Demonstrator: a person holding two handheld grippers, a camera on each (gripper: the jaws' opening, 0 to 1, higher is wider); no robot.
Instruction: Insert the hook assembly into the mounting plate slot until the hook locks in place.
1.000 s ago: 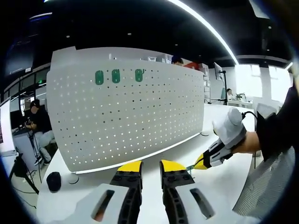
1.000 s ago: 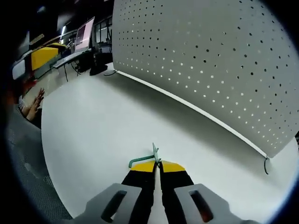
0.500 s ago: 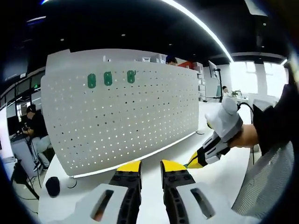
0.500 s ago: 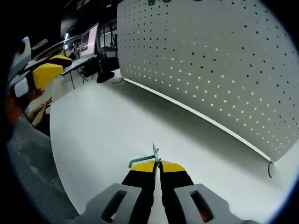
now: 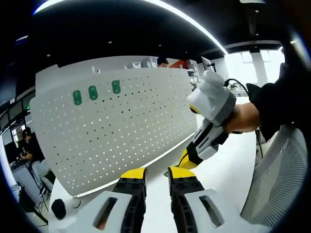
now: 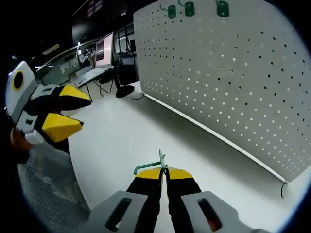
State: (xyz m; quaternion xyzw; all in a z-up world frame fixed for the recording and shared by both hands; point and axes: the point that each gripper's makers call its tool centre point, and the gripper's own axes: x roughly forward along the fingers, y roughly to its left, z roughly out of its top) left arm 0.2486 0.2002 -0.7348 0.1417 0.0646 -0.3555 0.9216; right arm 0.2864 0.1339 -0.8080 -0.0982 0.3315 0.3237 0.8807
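The green hook point(image 6: 151, 166) is pinched in the tips of the right gripper point(image 6: 163, 174); its flat little plate stands up above the tips and its thin arm sticks out sideways to the left in the right gripper view; so the right gripper is closed tight on the hook.

The white board with holes point(image 6: 233, 82) stands up along the far edge of the tabletop point(image 6: 126, 141); it is ahead of the hook and up to the right, well apart from it; the hook has not reached it yet. Three green hooks point(image 6: 189, 8) already hang near the top of the board; I think free holes beside them could be the place to aim for, so the hook must go forward and up.

In the left gripper view the right gripper point(image 5: 181, 161) is just past the left gripper point(image 5: 156, 174) and closer to the board point(image 5: 112, 126); the right one is the nearer hand for the push. The left gripper holds nothing, with only a small gap between its tips; it hangs over the tabletop point(image 5: 228, 160).
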